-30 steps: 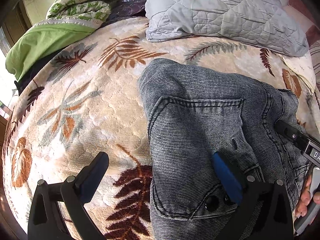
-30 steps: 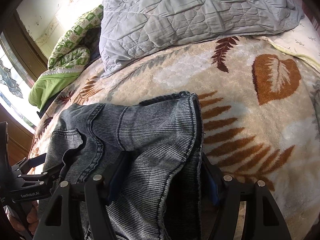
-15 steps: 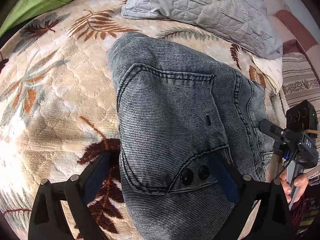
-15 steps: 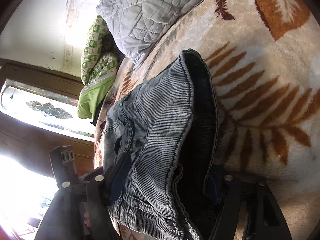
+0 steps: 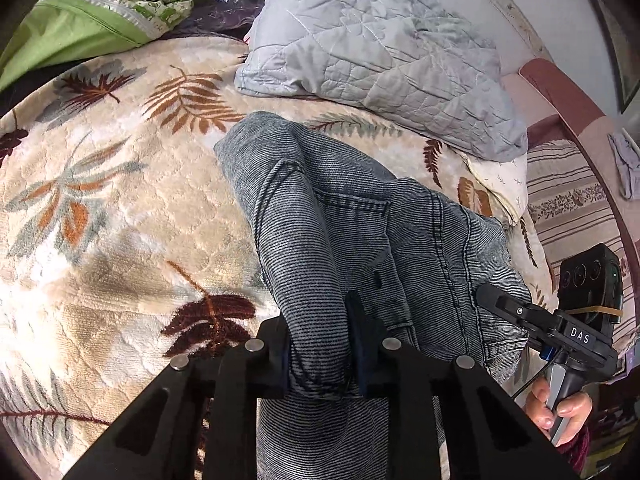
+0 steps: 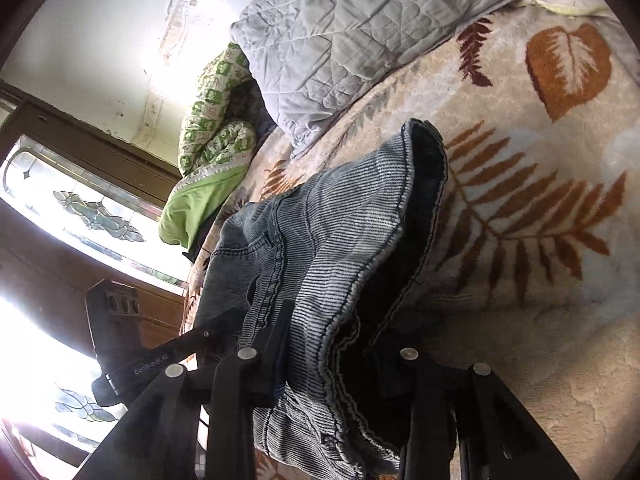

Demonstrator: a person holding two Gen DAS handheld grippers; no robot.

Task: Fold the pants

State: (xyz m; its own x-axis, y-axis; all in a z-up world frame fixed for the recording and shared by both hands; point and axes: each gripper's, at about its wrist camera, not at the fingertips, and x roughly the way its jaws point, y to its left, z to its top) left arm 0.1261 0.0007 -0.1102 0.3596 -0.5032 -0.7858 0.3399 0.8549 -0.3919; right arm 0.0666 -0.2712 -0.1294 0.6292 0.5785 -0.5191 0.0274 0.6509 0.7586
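Both grippers are taking hold for a fold. The grey striped denim pants (image 5: 360,248) lie bunched on the leaf-patterned plush blanket (image 5: 100,220). The left gripper (image 5: 318,354) and right gripper (image 6: 320,364) point downward, jaws closing on pinched denim. Next, I'd judge, comes lifting both ends evenly.

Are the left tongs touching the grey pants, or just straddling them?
Touching. In the left wrist view the left tongs, closing, pinch a bunched ridge of the pants between both pads, with no gap visible on either side.

Leaf-print blanket (image 5: 120,216), grey quilted pillow (image 5: 384,64)
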